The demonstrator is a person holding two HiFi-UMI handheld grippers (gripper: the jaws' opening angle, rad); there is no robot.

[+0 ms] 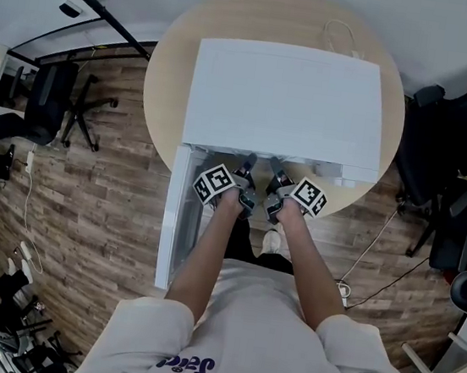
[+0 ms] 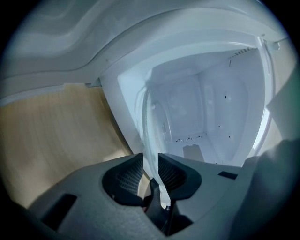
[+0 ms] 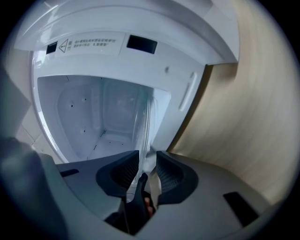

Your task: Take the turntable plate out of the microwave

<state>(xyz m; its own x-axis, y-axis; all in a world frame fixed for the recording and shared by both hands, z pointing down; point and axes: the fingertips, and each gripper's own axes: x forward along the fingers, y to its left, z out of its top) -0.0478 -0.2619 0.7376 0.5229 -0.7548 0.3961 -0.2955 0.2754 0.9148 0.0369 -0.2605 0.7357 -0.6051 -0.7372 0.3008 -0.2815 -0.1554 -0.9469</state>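
- L gripper (image 2: pixel 150 161) & R gripper (image 3: pixel 147 159): each clamped on the near rim of the turntable plate (image 2: pixel 146 122). Glass sits edge-on btwn the pads; rest of plate runs fwd of the jaws into the microwave (image 1: pixel 283 98) cavity.
- Slip: glass is slick and only a thin rim is in the pads. A fast pull could let it slide out.
- Twist: uneven pull L vs R could knock the far edge on a cavity wall.
- Droop: most of the weight is ahead of the jaws. Once off the cavity floor, plate may tip onto the table (image 1: pixel 165 87) below.
- Door (image 1: pixel 180 217) is open just left of L gripper, so a bump is possible.
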